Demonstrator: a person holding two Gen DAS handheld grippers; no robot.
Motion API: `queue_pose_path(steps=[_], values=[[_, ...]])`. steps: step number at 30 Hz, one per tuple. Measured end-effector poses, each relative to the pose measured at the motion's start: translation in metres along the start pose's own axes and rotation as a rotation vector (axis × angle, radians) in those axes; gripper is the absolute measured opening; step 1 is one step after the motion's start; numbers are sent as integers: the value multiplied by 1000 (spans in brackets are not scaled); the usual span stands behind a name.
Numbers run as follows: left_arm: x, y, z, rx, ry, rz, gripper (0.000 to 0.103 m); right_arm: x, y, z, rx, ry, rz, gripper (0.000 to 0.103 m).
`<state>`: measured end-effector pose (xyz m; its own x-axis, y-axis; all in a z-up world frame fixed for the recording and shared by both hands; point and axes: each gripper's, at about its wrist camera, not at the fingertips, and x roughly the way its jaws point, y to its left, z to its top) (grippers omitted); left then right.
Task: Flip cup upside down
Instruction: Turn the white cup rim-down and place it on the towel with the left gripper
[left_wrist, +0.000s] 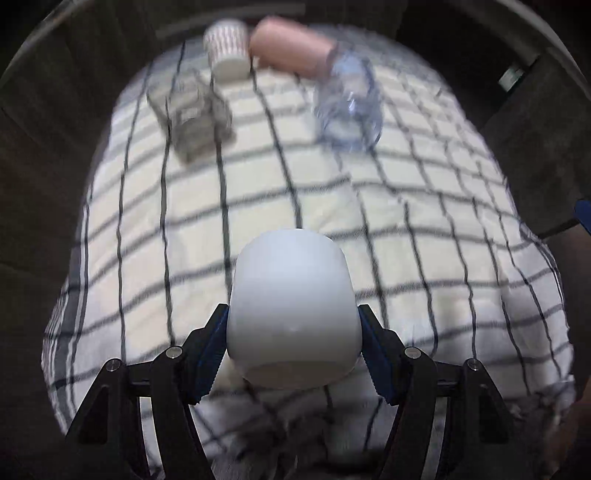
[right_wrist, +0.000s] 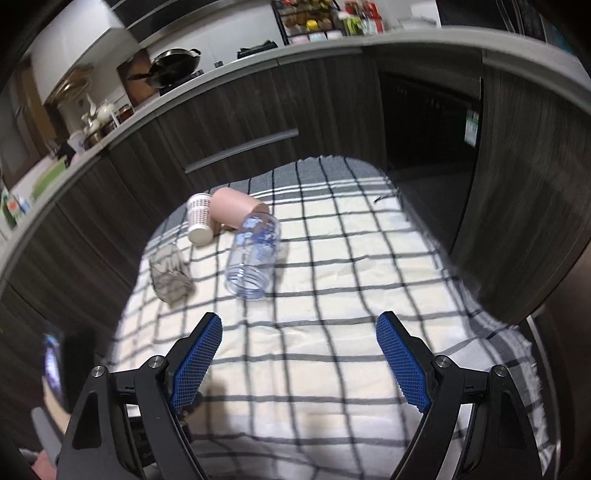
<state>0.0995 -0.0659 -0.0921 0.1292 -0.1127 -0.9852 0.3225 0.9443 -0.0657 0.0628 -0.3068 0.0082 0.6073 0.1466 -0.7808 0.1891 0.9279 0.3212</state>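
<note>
A checked cloth (right_wrist: 332, 258) spreads below and ahead of the fingers. Far ahead, left of centre, a clear bottle (right_wrist: 253, 254) lies on its side, mouth toward the fingers. Left of it stands a grey glass (right_wrist: 170, 275). Beyond them a patterned paper cup (right_wrist: 199, 219) touches a pink tumbler (right_wrist: 236, 208) lying down.

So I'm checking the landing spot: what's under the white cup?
Under the white cup, held by the left gripper, lies the checked cloth. The patch directly beneath is hidden.
</note>
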Motion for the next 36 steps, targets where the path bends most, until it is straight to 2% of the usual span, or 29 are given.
queue_pose_path(steps=[3,7,12,18,21,23,28,36], values=[[9,0,11,3,137,-22,67,11,0,6,55,49,48,86],[23,2,29,-13,254,-29,67,30,-1,11,110,105,83,86],[36,-3,49,-10,313,-15,67,48,-9,17,164,129,93,86],[43,-10,61,26,306,12,67,58,-18,25,195,133,86,86],[41,-11,63,39,273,25,70,62,-20,27,199,138,82,86],[35,-11,63,39,244,30,78,63,-22,27,196,141,80,86],[12,-4,57,10,146,20,80,60,-17,26,173,144,78,86],[-45,0,17,5,-161,73,84,29,2,14,56,69,58,86]])
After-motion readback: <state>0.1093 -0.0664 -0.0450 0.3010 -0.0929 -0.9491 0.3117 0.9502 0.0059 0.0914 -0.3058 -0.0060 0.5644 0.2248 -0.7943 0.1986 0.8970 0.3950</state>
